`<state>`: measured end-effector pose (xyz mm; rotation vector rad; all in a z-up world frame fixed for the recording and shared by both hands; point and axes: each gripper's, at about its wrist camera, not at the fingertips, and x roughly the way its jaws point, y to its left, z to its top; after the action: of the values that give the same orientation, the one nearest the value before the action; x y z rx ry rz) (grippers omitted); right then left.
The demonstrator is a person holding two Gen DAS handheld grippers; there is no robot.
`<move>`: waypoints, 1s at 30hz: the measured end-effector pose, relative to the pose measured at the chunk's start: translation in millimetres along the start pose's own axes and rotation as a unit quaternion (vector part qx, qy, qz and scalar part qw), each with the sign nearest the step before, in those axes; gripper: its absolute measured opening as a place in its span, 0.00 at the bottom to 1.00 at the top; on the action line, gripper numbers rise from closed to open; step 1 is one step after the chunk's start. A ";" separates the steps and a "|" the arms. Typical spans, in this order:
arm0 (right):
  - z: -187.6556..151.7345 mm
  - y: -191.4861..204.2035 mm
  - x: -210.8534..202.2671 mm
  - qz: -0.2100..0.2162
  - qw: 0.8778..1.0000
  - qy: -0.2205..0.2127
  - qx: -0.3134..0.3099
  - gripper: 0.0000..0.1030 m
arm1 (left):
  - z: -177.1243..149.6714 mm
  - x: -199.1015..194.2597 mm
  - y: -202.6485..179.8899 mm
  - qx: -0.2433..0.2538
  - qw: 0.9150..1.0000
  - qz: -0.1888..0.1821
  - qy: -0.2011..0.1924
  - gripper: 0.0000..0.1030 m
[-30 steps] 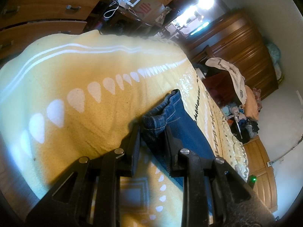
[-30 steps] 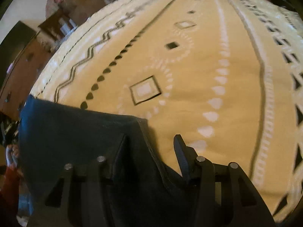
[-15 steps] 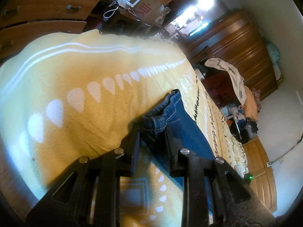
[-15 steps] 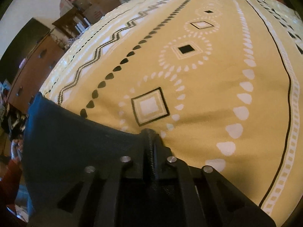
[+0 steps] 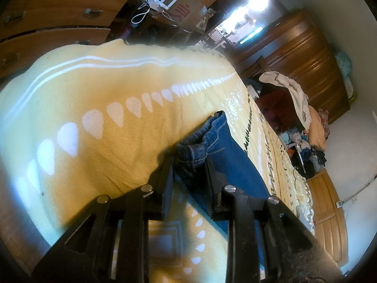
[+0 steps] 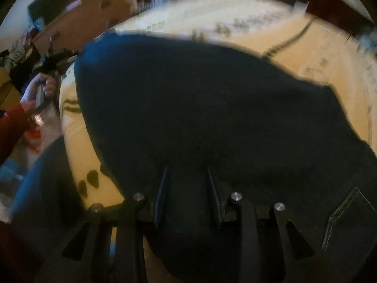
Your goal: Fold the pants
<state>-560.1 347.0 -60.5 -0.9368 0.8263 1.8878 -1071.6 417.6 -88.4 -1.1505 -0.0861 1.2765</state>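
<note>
Both hand-held grippers, left (image 5: pixel 189 165) and right (image 6: pixel 187 176), pinch the blue denim pants (image 5: pixel 223 155); your shallow hem grip may slip off onto the yellow patterned bedspread (image 5: pixel 99 94).

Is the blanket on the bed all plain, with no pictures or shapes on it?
No, the yellow blanket has a row of white teardrop shapes and white wavy lines running across it in the left wrist view.

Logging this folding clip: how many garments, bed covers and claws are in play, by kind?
Jeans: 1
Yellow patterned blanket: 1
Claws: 2, left claw and right claw
Total: 4
</note>
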 end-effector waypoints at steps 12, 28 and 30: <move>17.1 -3.2 -4.6 0.012 0.999 0.005 0.041 0.50 | -24.2 -6.9 -32.7 0.009 0.998 0.054 0.015 0.46; 30.5 0.1 -3.9 0.006 0.999 -0.001 0.046 0.51 | -4.3 23.4 -94.9 0.124 0.989 0.073 -0.020 0.09; 33.0 -5.3 -13.6 0.001 0.998 -0.020 0.060 0.51 | -13.9 20.5 -138.4 0.184 0.981 0.057 -0.025 0.09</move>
<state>-559.9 370.9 -33.4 -0.8228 0.9053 1.8315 -959.3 445.2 -8.4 -0.8142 0.1744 1.3554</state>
